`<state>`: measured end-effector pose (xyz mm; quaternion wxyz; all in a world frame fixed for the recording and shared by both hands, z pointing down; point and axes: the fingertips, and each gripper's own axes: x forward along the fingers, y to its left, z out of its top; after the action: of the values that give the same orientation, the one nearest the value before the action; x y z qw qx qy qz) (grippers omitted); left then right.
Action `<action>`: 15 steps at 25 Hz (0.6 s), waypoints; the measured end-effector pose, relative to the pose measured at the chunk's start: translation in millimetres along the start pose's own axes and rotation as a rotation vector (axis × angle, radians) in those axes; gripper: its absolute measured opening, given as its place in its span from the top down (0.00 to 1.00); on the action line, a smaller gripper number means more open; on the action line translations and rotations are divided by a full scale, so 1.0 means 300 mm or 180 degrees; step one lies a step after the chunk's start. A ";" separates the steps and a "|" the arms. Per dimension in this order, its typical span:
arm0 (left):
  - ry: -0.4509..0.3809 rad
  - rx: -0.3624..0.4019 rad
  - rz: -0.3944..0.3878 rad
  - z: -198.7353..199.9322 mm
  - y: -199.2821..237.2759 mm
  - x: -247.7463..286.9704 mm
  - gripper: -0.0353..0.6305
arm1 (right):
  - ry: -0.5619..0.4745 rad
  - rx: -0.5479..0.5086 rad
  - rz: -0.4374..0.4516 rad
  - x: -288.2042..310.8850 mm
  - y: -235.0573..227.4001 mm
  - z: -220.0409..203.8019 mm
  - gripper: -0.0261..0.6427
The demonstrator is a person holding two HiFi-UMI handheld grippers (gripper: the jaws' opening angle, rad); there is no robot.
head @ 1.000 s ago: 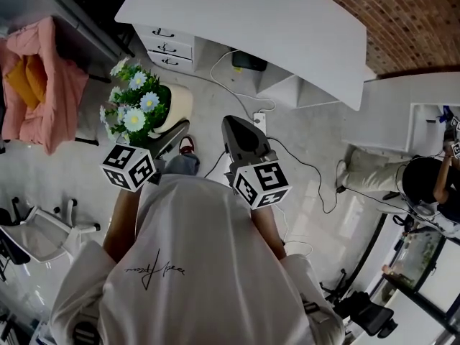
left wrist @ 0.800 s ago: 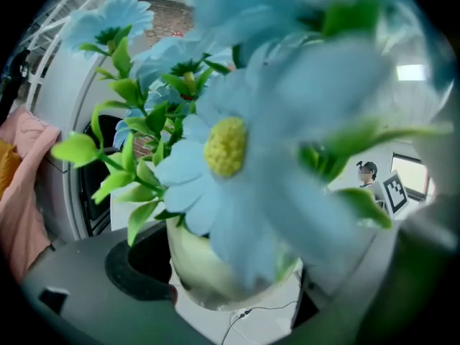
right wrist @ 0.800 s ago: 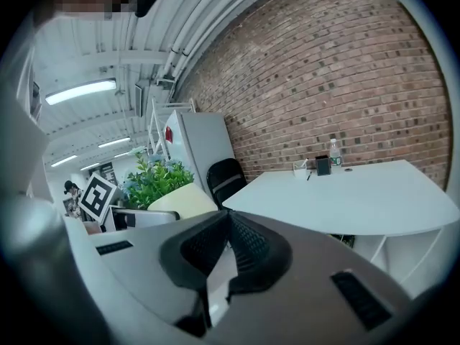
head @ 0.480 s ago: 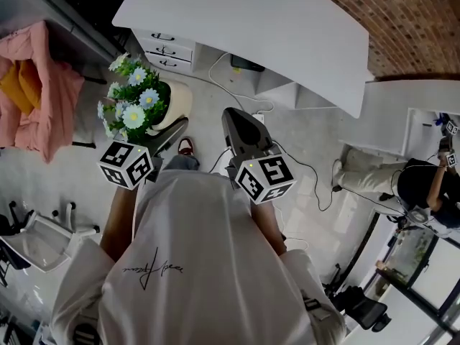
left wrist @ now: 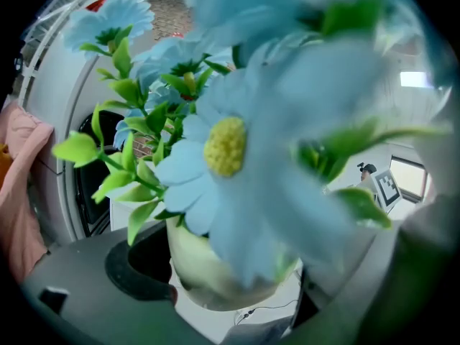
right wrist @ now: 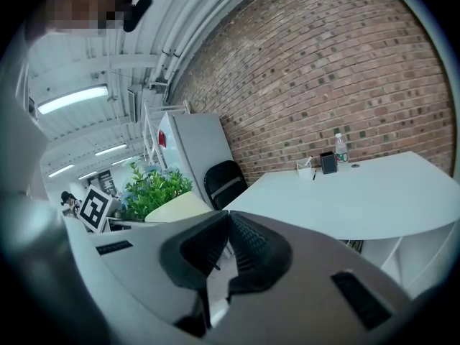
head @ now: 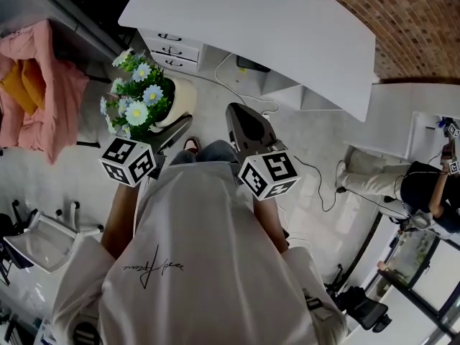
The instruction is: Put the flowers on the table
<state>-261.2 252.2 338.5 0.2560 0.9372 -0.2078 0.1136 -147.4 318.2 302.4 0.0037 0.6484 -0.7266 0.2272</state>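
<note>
out front on the person's left side, the flowers (head: 140, 95) sit in a rounded cream pot (head: 181, 99) with a smooth, slightly glossy look. they hang above the pale floor (head: 215, 92), short of the table (head: 287, 27) and not resting on it. the blooms are pale blue daisies with yellow centres and bright green leaves, and they have a plasticky look. the bunch stands roughly upright, pot at the bottom and blooms on top, so its long axis runs bottom to top, and from the head view the flowers fan out to the left of the pot.

the left gripper (head: 176, 126) is clamped on the pot. its own view shows the cream body sitting between the two grey jaws, with a black ribbed pad against one side. the right gripper (head: 236, 115) is closed with nothing in it, its textured black pads pressed together. it points toward the table, just beside the pot. each gripper carries a white cube with black square markers.

the table is a big white slab with a curved edge and a matte top. white drawers (head: 172, 47) with dark handles sit under its left end. a red brick wall (head: 410, 13) runs behind it. off to the left, a rumpled pink cloth (head: 43, 77) is draped over something. a thin white cable (head: 316, 175) loops across the floor.
</note>
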 end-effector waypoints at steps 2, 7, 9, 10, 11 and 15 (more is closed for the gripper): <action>-0.0004 0.0004 0.0010 0.001 0.007 -0.008 0.18 | 0.0001 0.0002 -0.0009 0.008 0.000 -0.002 0.92; -0.0013 0.0081 -0.0012 0.016 0.013 -0.011 0.18 | 0.0030 -0.0006 -0.0021 0.040 -0.007 0.000 0.92; -0.0012 0.0103 -0.0005 0.023 0.017 -0.002 0.18 | 0.0051 0.0001 -0.0012 0.060 -0.015 0.002 0.92; -0.0012 0.0120 0.0008 0.029 0.023 0.002 0.18 | 0.0057 0.0006 -0.0004 0.074 -0.019 0.002 0.92; -0.0014 0.0136 0.0023 0.036 0.031 0.007 0.18 | 0.0059 0.0008 0.0007 0.090 -0.021 0.004 0.92; -0.0015 0.0168 0.0096 0.062 0.069 0.039 0.18 | 0.0052 0.0007 0.0077 0.153 -0.034 0.028 0.92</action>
<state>-258.1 222.3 335.5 0.2290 0.9407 -0.2195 0.1206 -142.5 271.6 311.9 0.0062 0.6377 -0.7341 0.2334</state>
